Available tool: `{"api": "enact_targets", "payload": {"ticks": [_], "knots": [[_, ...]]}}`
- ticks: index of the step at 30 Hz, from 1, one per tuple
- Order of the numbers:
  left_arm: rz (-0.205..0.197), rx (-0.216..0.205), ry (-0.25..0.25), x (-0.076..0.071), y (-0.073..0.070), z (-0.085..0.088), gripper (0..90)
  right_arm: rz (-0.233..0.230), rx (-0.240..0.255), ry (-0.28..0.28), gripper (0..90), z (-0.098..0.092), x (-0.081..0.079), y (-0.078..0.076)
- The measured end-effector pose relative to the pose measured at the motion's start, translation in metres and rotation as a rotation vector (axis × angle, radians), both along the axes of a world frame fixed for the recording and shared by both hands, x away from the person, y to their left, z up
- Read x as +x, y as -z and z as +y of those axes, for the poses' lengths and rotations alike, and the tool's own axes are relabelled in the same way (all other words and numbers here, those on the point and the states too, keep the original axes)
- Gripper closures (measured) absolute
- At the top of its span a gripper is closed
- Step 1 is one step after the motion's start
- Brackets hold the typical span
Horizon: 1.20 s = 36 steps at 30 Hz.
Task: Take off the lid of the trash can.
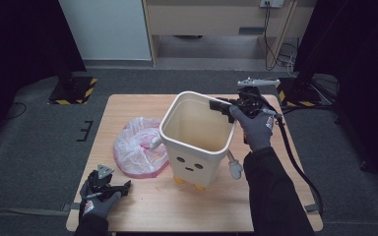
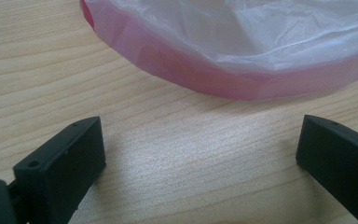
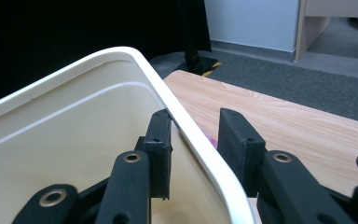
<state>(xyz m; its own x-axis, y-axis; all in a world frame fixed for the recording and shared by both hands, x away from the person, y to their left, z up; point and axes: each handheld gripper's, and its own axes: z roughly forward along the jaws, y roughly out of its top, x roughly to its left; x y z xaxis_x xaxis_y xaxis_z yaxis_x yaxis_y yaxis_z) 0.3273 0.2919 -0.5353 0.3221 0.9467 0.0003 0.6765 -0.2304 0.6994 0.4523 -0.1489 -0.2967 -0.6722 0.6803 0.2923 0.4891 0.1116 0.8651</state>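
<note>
Dark grey carpet runs all around my wooden bench (image 1: 142, 206), with a pale wall and a light wood cabinet at the far side and black stands with yellow-and-black striped feet at both far corners.

In the middle of the bench stands the bin (image 1: 197, 135), cream, open at the top, tilted a little, with a small face on its near wall, yellow feet below and a little arm sticking out on each side. Just left of it, touching its side, lies the bag (image 1: 137, 146), clear plastic with a pink edge, crumpled into a mound.

My right tongs (image 1: 222, 106) are at the bin's far right rim. In the right gripper view one jaw is inside the bin (image 3: 74, 140) and the other outside, with the rim between them. The inner jaw lies against the wall; the outer one stands a little off it, with bench showing in the gap. So they are narrow around the rim, and not yet pinching it that I can see.

My left tongs (image 1: 124, 185) rest low at the near left of the bench, near the bag. In the left gripper view the jaws stand wide, bare wood between them, and the bag's (image 2: 242, 51) pink edge lies just ahead.
</note>
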Motion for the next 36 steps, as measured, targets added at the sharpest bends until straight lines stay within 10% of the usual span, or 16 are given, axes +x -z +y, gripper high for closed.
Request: {"api": "enact_targets", "payload": {"ticks": [17, 36], "knots": [[0.0, 0.0, 0.0, 0.0, 0.0, 0.0, 0.1, -0.009, 0.033, -0.023, 66.1, -0.005, 0.0, -0.024], [-0.001, 0.0, -0.004, 0.0, 0.0, -0.001, 0.0, -0.165, 0.116, 0.073, 71.2, -0.046, -0.035, -0.058]]}}
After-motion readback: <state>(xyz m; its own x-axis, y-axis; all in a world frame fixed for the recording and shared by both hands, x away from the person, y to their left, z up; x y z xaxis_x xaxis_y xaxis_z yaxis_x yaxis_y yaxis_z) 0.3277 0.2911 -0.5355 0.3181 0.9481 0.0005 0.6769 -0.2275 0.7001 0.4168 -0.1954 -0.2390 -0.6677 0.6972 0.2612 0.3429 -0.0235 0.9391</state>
